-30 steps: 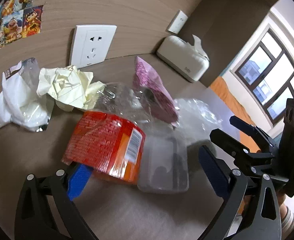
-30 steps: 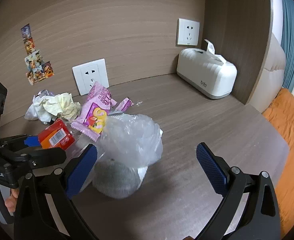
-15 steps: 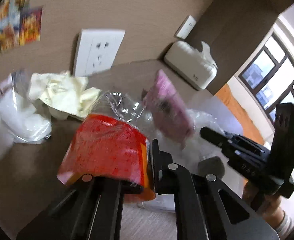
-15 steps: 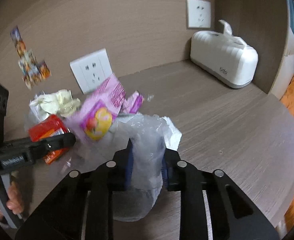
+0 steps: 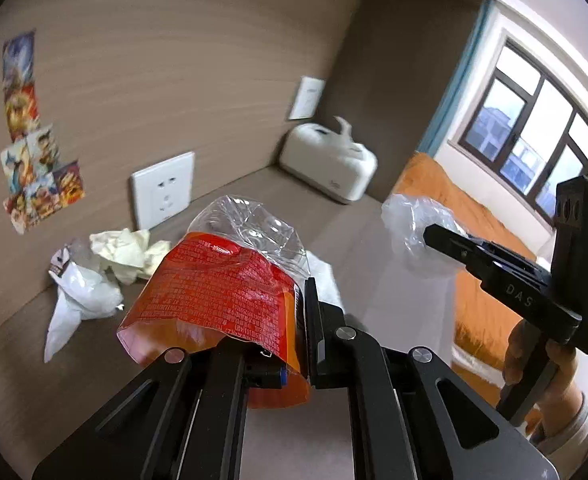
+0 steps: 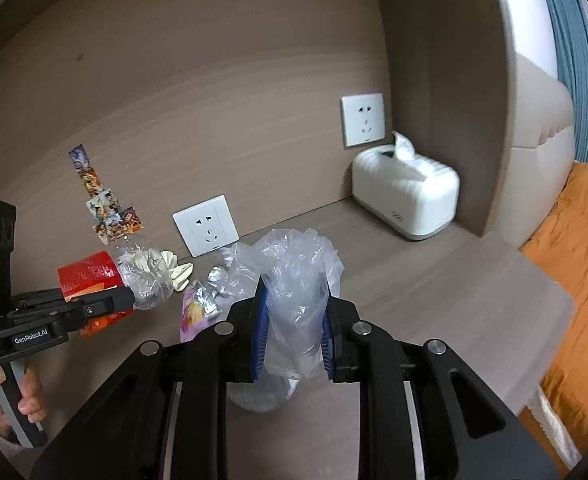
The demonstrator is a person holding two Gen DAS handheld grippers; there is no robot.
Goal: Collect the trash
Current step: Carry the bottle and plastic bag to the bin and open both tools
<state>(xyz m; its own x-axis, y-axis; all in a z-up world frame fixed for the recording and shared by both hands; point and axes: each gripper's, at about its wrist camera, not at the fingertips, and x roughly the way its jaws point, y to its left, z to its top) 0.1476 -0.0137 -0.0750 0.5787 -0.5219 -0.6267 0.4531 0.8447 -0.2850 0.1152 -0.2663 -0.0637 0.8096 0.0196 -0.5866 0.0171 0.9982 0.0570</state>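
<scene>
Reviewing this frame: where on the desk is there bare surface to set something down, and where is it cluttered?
Bare desk runs from the held clear bag to the tissue box and the near edge by the orange bedding. Crowded: below the lower wall socket, with crumpled paper, the pink wrapper and a white bag.

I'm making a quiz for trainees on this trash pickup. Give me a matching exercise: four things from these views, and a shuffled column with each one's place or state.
Things:
1. red wrapper
2. clear plastic bag
3. crumpled yellowish paper
4. tissue box

Places or states:
A. lying on the shelf below a wall socket
B. clamped in the right gripper
C. standing in the far corner
D. clamped in the left gripper

Pairs: 1-D, 2-B, 3-A, 4-C
</scene>
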